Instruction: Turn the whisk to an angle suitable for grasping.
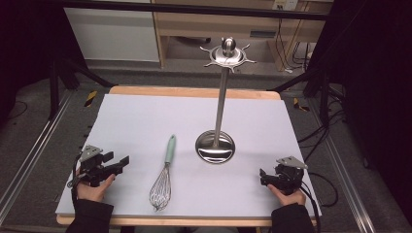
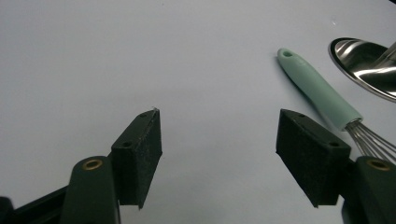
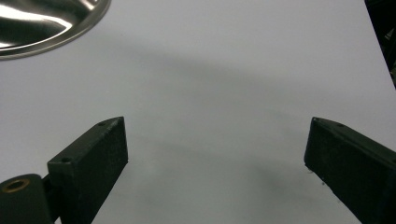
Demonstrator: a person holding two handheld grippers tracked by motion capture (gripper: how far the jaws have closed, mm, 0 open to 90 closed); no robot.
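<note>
Just right of the left gripper [image 2: 218,135] lies the whisk [image 2: 322,93].

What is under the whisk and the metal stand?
Both the whisk and the metal stand rest directly on the white sheet that covers the wooden table. The table shows as a strip along the far edge; the sheet hides the rest.

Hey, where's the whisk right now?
In the high view, the whisk lies on the white mat, left of the steel stand's base, nearer the left claw.
</note>
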